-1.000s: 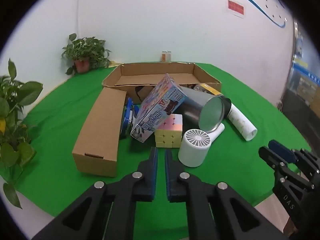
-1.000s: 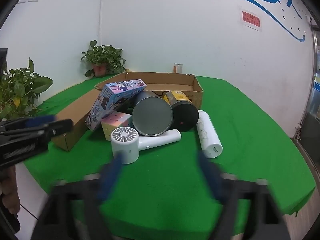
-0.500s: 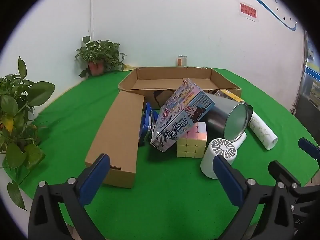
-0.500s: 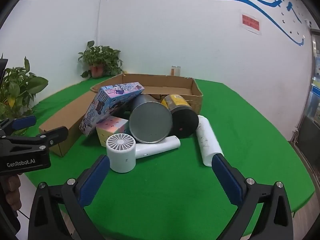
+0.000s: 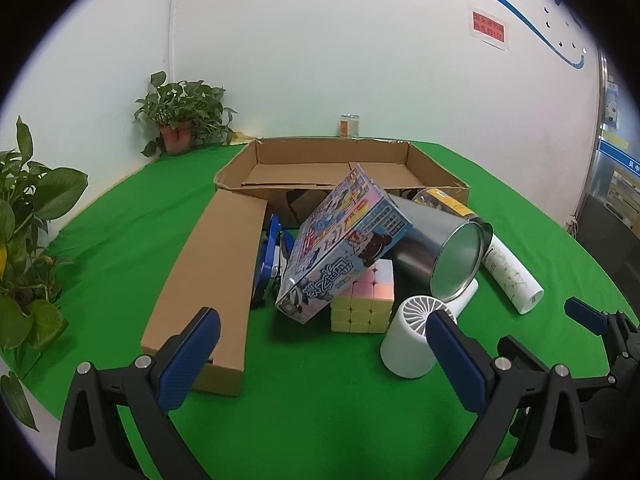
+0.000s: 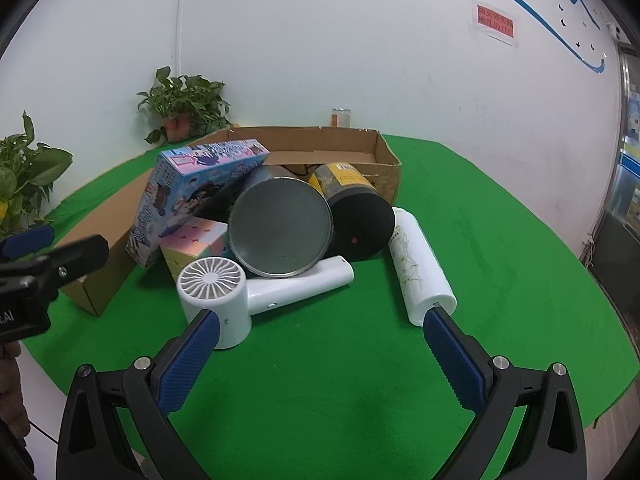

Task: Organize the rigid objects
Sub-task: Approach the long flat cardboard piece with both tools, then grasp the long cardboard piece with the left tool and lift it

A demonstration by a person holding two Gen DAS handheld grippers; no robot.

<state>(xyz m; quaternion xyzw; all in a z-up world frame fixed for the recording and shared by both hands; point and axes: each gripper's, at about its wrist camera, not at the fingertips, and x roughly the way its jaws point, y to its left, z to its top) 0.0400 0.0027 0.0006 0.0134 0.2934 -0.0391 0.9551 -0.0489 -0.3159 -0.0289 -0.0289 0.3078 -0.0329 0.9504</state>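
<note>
On a round table covered in green cloth (image 6: 360, 360) lies a heap of rigid objects in front of a shallow open brown cardboard tray (image 5: 336, 160). The left gripper (image 5: 320, 344), black-armed with blue ribbed pads, has just been opening and its jaws now stand wide apart over the cloth with nothing between them; the right gripper (image 6: 320, 344) has likewise just been opening, spread wide and grasping nothing. A long closed brown cardboard box (image 5: 208, 284) lies at the left of the pile, and just beside it a blue and silver stapler-like tool (image 5: 269, 264) rests on its side. A colourful printed cardboard carton with cartoon figures (image 5: 344, 244) leans tilted across the pile, its lower edge on the cloth, its upper part propped on a shiny silver metal tin (image 6: 280, 232) that lies on its side with its round end facing the cameras. Under the carton sits a pastel pink and yellow puzzle cube (image 5: 364, 300). A white handheld fan with a round grille (image 6: 216, 288) lies in front of the tin, with its handle running under the tin's rim. Beside the tin lies a black cylindrical canister with a yellow label (image 6: 356, 208), and to its right a white patterned bottle (image 6: 420, 264) lies on the cloth. Two potted green plants (image 5: 184, 112) stand at the table's far and left edges.
</note>
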